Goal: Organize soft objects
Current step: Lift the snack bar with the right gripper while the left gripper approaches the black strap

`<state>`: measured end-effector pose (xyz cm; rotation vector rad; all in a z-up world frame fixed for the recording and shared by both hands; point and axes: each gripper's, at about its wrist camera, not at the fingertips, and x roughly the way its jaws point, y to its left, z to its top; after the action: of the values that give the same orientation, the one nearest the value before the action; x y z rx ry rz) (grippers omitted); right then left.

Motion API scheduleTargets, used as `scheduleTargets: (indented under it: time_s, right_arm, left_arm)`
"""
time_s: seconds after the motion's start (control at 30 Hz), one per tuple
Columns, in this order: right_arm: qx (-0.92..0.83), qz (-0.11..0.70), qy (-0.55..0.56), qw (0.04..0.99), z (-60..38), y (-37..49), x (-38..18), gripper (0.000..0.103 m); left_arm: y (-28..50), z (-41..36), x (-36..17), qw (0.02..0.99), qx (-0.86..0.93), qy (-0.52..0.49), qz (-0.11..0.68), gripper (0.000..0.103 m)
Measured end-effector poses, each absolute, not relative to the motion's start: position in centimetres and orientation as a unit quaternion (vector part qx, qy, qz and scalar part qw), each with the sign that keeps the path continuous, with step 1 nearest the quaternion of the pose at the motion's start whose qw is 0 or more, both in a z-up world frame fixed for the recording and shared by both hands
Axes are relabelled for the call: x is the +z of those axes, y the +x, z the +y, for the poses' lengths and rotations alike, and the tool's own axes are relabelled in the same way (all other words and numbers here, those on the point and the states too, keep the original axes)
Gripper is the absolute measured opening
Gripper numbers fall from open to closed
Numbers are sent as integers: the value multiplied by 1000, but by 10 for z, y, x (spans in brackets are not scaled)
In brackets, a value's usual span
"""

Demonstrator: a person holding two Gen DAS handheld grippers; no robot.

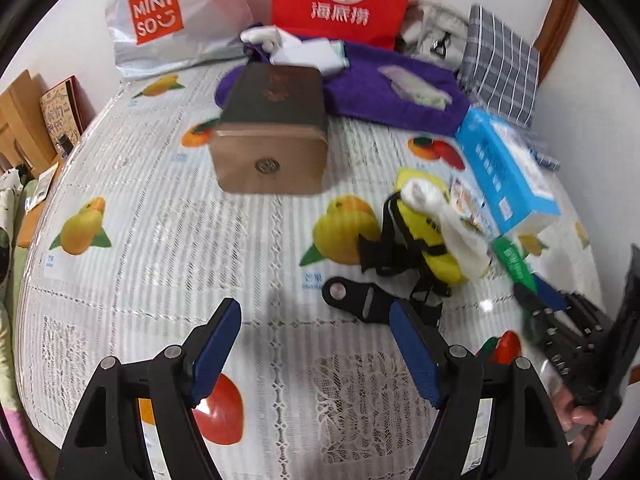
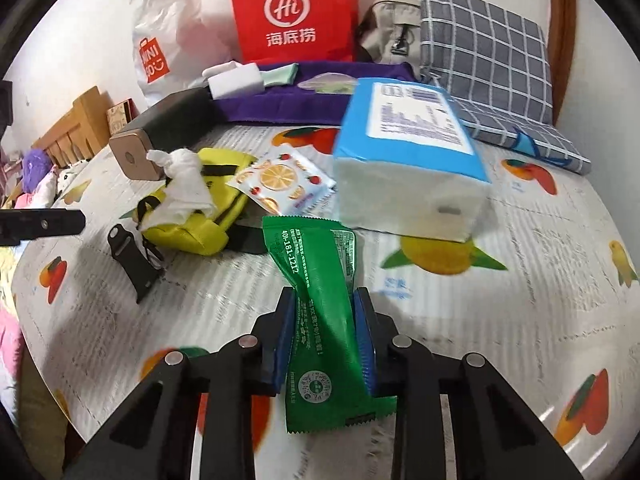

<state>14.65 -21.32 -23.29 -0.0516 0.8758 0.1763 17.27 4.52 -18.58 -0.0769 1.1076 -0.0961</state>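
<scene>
Between right hand-held gripper (image 2: pixel 325 330) pads, green packet (image 2: pixel 320 320).

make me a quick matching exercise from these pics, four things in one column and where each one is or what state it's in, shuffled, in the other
Things:
1. green packet
2. white cloth
3. left claw
4. red bag

States:
A. open, holding nothing
B. standing against the wall
C. pinched in the right claw
D. lying on the yellow pouch

Pairs: 1-C, 2-D, 3-A, 4-B
</scene>
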Motion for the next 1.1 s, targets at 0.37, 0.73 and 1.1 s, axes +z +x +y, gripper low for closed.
scheduleTargets:
  time_s: [0.37,0.73,1.1]
  right_arm:
    - [92,412,-11,907,-231,131,-235,29]
    - [91,403,-25,910,-228,126,-236,30]
    - [92,400,-29,912,-227,118,-237,31]
  left_arm:
    - [188,22,-211,833,11,-78,547,76]
    - [184,-11,-209,857,-1,12,515,47]
    - [174,-11,-212,841,-12,-43,539,71]
